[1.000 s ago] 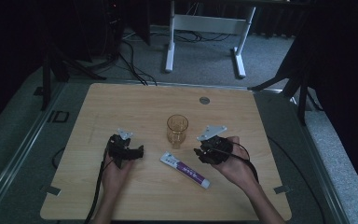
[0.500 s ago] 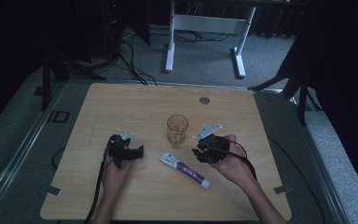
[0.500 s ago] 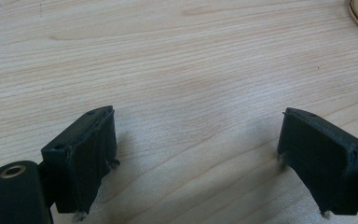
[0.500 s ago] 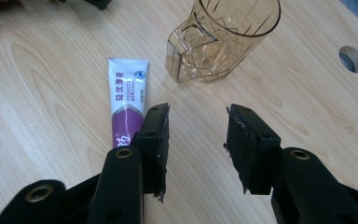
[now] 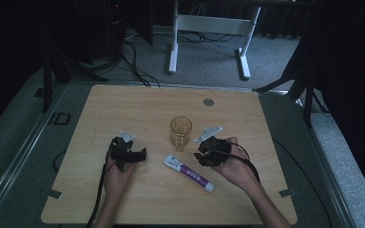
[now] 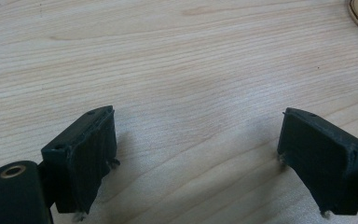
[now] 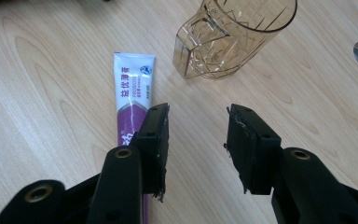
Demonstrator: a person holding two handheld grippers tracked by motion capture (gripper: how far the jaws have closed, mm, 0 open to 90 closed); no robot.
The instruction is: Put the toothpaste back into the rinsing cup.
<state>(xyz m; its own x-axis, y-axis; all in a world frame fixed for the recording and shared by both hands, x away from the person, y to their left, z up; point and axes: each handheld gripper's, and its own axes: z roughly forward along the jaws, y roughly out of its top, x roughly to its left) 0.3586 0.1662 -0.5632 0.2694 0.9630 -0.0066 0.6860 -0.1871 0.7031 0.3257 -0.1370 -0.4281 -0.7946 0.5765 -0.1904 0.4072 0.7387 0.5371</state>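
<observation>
pale wood tabletop (image 5: 138, 109), light grain, rounded corners, one small round grommet (image 5: 208, 102) near the far edge.

against the frame a second back: my right gripper (image 5: 208, 154) has drifted a little toward the left and nearer the tube, its grey plate now just beside the cup. left gripper (image 5: 134, 153) and its hand sit where they were. tube and cup have not shifted.

toothpaste tube (image 5: 189, 172), white with a purple band, lies flat on the wood between my two hands, slanted, its flat crimped end toward the cup. in the right gripper view the tube (image 7: 133, 88) runs under the left-hand jaw; that jaw hangs over it, whether it touches i cannot tell. the gap between the jaws holds bare wood.

right gripper (image 7: 196, 140): jaws about half apart, nothing clamped. left gripper (image 6: 196, 154): jaws spread wide over bare wood, holding nothing, tips close to the surface.

room: dim. grey carpeted floor (image 5: 209, 57) beyond the table, a white desk frame (image 5: 209, 28) on two feet at the back, dark cables trailing on the floor, black stand legs at both sides. a cable runs from each gripper toward the near edge.

containers: one amber clear plastic cup (image 5: 181, 132), faceted, with a handle, upright near the table's middle, just beyond the tube. right gripper view shows the cup (image 7: 235, 37) empty.
</observation>
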